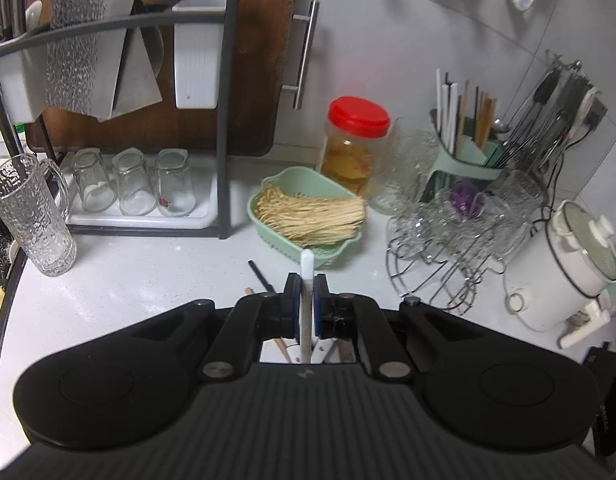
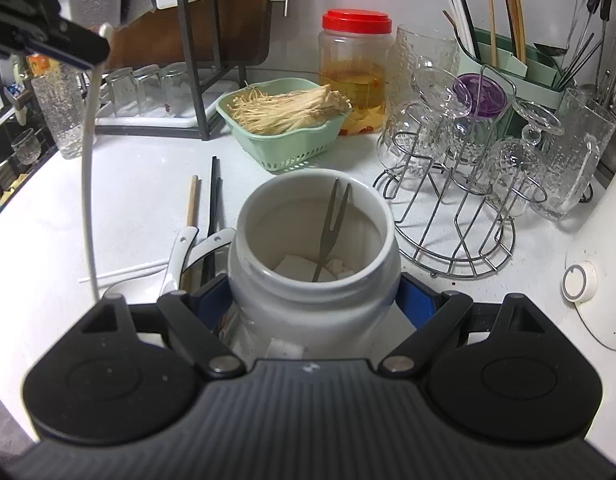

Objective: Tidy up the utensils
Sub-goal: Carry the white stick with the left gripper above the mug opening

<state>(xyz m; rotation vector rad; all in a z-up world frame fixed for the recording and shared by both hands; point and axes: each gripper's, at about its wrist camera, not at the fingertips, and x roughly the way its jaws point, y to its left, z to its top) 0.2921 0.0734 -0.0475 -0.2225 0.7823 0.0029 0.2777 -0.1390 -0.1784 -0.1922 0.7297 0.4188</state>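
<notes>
Honestly, the left gripper [image 1: 306,304], pinching a white chopstick [image 2: 88,160] aloft, could miss the white jar [image 2: 313,248] clamped in the right gripper [image 2: 313,308], because the long stick may swing.

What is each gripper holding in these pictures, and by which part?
The left gripper clamps a white chopstick near its upper end. The right gripper grips the white jar by its sides, below the neck.

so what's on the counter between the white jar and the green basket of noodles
Nothing: in the right wrist view, the counter between the white jar and the green basket is bare.
</notes>
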